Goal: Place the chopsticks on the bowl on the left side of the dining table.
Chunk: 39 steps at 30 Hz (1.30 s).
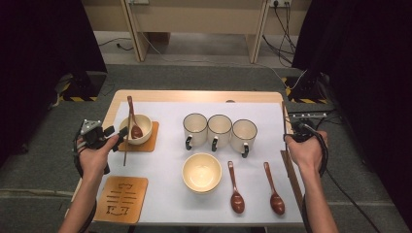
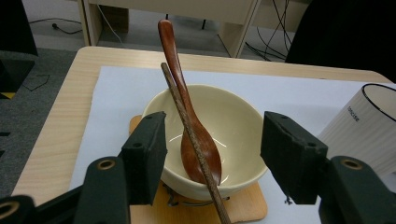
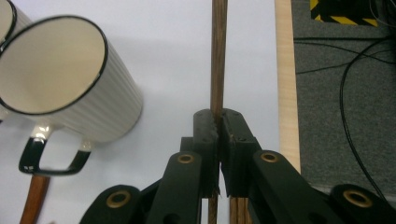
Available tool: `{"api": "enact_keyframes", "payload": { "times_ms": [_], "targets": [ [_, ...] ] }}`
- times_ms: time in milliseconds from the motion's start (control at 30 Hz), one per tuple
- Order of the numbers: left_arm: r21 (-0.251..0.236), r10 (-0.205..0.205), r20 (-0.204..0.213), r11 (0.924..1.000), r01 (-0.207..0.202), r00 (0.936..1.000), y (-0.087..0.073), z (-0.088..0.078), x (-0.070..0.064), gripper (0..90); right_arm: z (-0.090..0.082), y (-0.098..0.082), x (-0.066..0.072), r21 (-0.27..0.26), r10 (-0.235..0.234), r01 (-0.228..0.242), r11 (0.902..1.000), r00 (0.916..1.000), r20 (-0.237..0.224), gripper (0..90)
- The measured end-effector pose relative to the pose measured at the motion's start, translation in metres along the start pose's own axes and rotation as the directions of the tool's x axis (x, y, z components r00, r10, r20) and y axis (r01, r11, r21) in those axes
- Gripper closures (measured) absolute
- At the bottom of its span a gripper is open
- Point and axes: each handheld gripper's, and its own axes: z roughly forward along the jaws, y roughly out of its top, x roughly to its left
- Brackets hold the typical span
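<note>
Chopsticks were split between the hands: the right gripper had clamped one chopstick along the table's right edge, while the left gripper stood wide open around the other chopstick, propped across the bowl near the left edge.
</note>
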Motion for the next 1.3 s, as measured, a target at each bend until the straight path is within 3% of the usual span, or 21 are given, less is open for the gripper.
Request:
{"api": "enact_keyframes", "payload": {
  "times_ms": [200, 433, 767, 1033, 1100, 1133, 1167, 1300],
  "targets": [
    [-0.007, -0.001, -0.002, 1.0000, 0.001, 1.0000, 0.003, -0.002, 0.000, 39.6, -0.001, 0.005, 0.000, -0.058, 0.005, -0.005, 0.9983, 1.0000, -0.006, 85.7],
    [-0.019, 0.005, 0.008, 0.9998, -0.004, 1.0000, 0.006, -0.005, -0.002, 39.5, -0.005, 0.009, 0.003, -0.148, 0.007, -0.008, 0.9890, 1.0000, -0.005, 85.7],
    [-0.024, 0.003, 0.013, 0.9997, -0.003, 0.9999, 0.008, -0.006, -0.002, 39.5, -0.008, 0.017, 0.005, -0.215, 0.014, -0.014, 0.9765, 0.9999, -0.003, 85.7],
    [-0.039, -0.006, 0.020, 0.9992, 0.007, 0.9998, 0.012, -0.010, -0.001, 39.8, -0.010, 0.024, 0.005, -0.297, 0.010, -0.013, 0.9546, 0.9999, -0.013, 85.7],
    [-0.041, -0.007, 0.022, 0.9991, 0.008, 0.9997, 0.013, -0.011, -0.001, 39.8, -0.011, 0.023, 0.005, -0.332, 0.014, -0.025, 0.9429, 0.9993, -0.034, 85.7],
    [-0.041, -0.007, 0.022, 0.9991, 0.008, 0.9997, 0.013, -0.011, -0.001, 39.8, -0.011, 0.023, 0.005, -0.332, 0.014, -0.025, 0.9429, 0.9993, -0.034, 85.7],
    [-0.037, -0.004, 0.022, 0.9993, 0.005, 0.9998, 0.012, -0.011, -0.001, 39.8, -0.011, 0.023, 0.006, -0.359, 0.007, -0.020, 0.9333, 0.9993, -0.037, 85.7],
    [-0.039, -0.003, 0.023, 0.9992, 0.004, 0.9997, 0.012, -0.010, -0.003, 39.8, -0.010, 0.025, 0.007, -0.392, -0.003, -0.012, 0.9198, 0.9993, -0.038, 85.7]
  ]
}}
